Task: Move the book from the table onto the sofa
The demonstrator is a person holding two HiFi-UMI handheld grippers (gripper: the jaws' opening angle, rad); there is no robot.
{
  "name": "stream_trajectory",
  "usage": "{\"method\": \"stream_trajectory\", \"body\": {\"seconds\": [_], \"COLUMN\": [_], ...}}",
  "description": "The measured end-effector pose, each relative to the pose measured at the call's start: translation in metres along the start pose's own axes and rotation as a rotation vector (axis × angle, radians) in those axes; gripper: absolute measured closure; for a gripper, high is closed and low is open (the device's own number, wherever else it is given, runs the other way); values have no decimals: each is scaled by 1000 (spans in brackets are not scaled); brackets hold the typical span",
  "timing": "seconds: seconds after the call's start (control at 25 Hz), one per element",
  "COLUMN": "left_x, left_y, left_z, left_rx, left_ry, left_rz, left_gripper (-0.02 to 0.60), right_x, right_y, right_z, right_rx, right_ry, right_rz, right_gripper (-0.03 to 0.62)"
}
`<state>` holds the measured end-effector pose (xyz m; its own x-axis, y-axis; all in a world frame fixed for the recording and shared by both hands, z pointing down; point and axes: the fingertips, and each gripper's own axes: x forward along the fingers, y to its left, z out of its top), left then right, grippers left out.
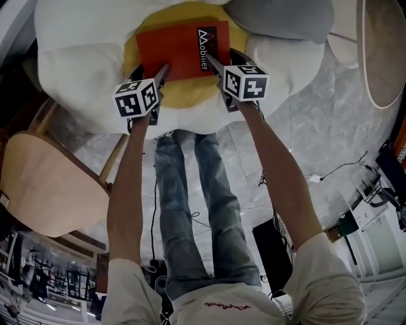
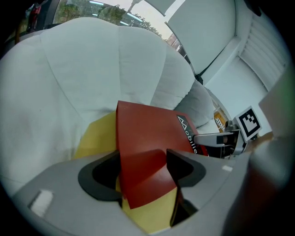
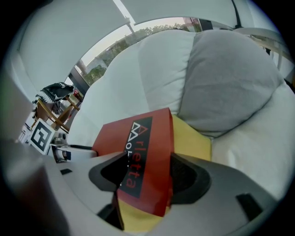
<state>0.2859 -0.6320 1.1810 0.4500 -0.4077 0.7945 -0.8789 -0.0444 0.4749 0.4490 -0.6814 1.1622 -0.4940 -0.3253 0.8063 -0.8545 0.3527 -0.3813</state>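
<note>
Head view: book (image 1: 181, 47) is off the table and over the sofa (image 1: 76, 57), sitting above the yellow cushion (image 1: 184, 95) in the seat. My left claw (image 1: 160, 71) has the near-left corner and my right claw (image 1: 214, 63) the near-right corner. The grey cushion (image 1: 285, 16) is just beside the book's far right, and a wooden chair (image 1: 44, 184) sits off to my left. No table in frame.

Left gripper view: the jaws of the left claw (image 2: 145, 171) are clamped on the red cover's corner, one above and one below. Yellow cushion (image 2: 94, 138) shows under and beside the book (image 2: 147, 131). I can't tell whether the book's weight is on the cushion or on me. The right claw (image 2: 221, 138) is visible on the other corner.

Right gripper view: same story. The right claw (image 3: 143, 177) is closed on the corner with the black title strip, with yellow showing right below it. White sofa back (image 3: 152, 69) and grey cushion (image 3: 226, 73) are right behind.

Status, as I judge it: the carry is done and the book is at the drop spot. What's left is to settle it flat on the cushion, open both claws and back out. The risk is the book sliding on the soft cushion when I release.
</note>
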Motion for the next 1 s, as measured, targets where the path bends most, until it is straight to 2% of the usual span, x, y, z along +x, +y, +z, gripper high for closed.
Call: {"method": "stream_trajectory", "body": {"seconds": [0.2,0.36,0.56,0.6,0.68,0.76,0.92,1.0], "left_x": [-13,-28,-49,-54,-64,-72,-89,-96], "left_y": [5,6,-2,-6,-14,-20,-31,-37], "left_z": [6,12,22,23,24,25,29,29], "left_rx": [69,55,78,81,89,102,135,160], "left_ry": [-33,-68,-120,-129,-142,-156,-189,-194], "left_rz": [55,58,67,66,63,66,72,76], "left_gripper": [284,285,288,295,352,408,563,572], "right_x": [-12,-26,-43,-47,-54,-60,-73,-80], "right_y": [0,2,20,25,36,46,67,75], "right_z": [8,18,24,24,24,26,31,32], "right_rx": [-45,-75,-99,-109,-132,-158,-209,-212], "right_ry": [-35,-74,-104,-104,-105,-112,-130,-138], "right_rz": [-33,-59,-40,-37,-31,-20,-4,6], "right_gripper": [332,332,336,363,441,492,567,580]}}
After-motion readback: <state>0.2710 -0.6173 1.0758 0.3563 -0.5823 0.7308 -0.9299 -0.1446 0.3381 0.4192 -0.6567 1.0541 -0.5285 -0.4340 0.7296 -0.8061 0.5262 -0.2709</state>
